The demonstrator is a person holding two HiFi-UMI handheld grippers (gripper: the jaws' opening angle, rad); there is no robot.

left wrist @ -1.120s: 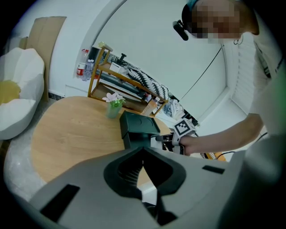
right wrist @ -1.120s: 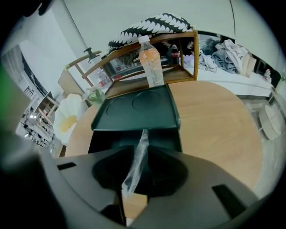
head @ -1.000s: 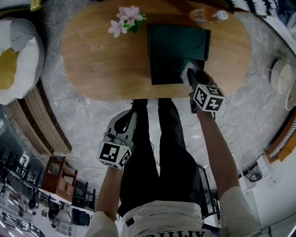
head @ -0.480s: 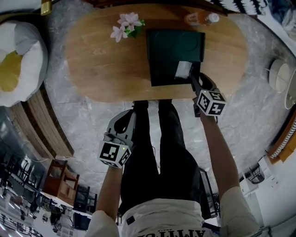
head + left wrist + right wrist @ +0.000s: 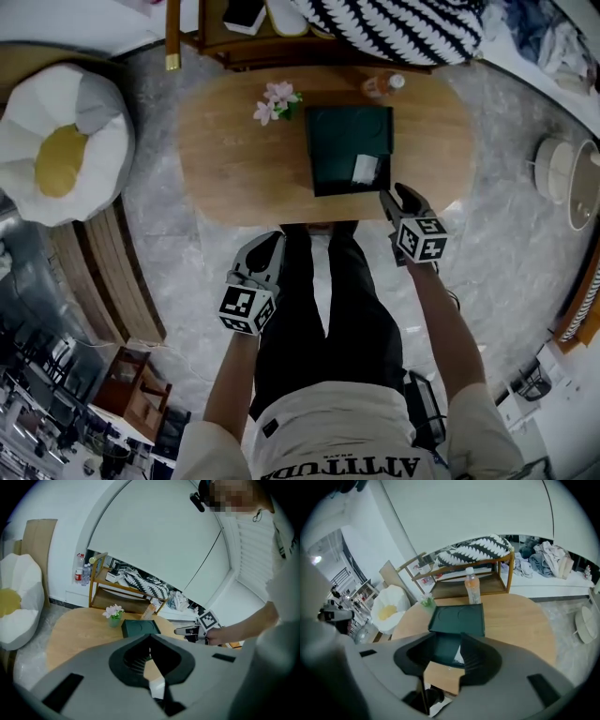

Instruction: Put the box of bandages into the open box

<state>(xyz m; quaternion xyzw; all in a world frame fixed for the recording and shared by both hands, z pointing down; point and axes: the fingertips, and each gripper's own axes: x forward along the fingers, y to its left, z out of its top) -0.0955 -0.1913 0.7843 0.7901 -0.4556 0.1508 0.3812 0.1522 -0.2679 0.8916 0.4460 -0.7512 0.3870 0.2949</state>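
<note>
Head view: the small white cardboard bandage box [image 5: 365,169] lies inside the dark green open box [image 5: 337,131]; probably light and crushable, best pinched across its sides. The left tool [image 5: 267,247] and right tool [image 5: 394,197] are released and empty, the right's jaws just narrowing slightly.

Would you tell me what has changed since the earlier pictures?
The right gripper let go of the bandage box, which now lies in the open box, and drew back to the table edge; its jaws opened wide, then closed slightly, empty. Open box, flowers and bottle stayed put.
</note>
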